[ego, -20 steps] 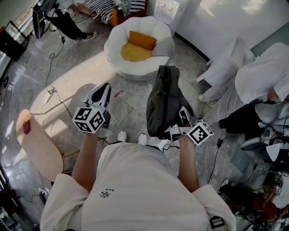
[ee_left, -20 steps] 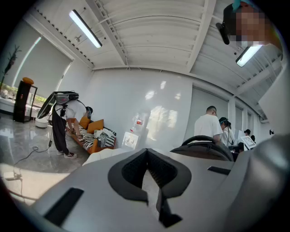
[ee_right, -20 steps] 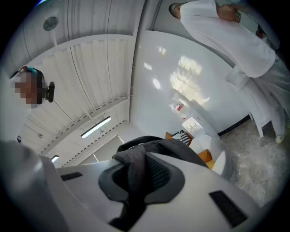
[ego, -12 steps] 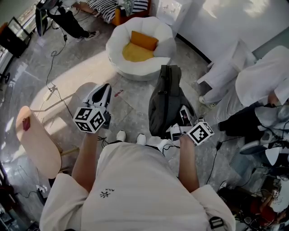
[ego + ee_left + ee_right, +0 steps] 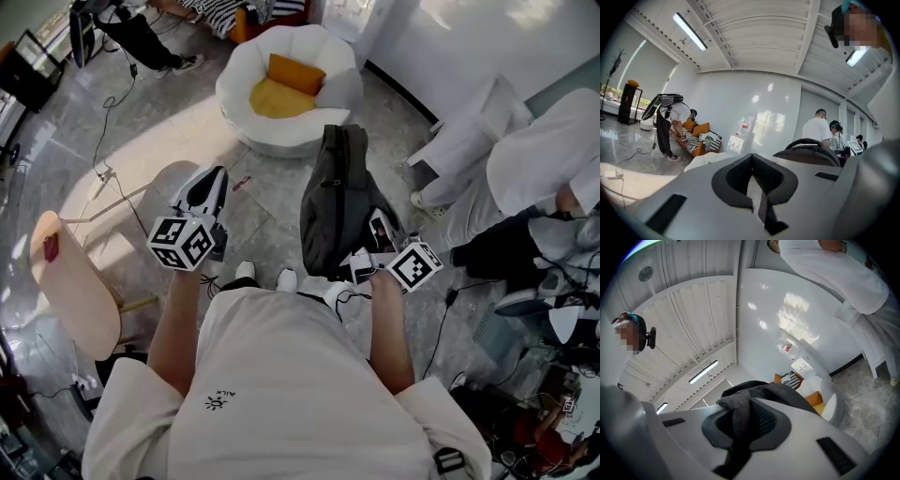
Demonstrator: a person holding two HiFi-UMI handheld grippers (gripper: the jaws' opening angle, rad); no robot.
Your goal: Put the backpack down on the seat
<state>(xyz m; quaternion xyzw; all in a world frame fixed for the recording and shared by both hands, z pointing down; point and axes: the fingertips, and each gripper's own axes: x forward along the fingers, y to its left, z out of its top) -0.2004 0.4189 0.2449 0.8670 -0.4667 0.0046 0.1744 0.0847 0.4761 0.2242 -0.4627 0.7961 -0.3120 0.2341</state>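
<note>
A dark grey backpack hangs above the floor in front of me, held up by its top strap. My right gripper is shut on that grey fabric strap, and the backpack's body shows just beyond the jaws. The seat, a round white armchair with orange and yellow cushions, stands farther ahead on the floor, apart from the backpack. My left gripper is held up to the left of the backpack, shut with nothing in it. The backpack shows to its right.
A light wooden chair stands at my left. People in white sit close on the right. Cables trail over the grey marble floor. A person in black and an orange sofa are at the far side.
The backpack has shifted slightly left and farther forward in the head view with my right gripper. My feet have stepped a little forward. Both grippers stay shut.
</note>
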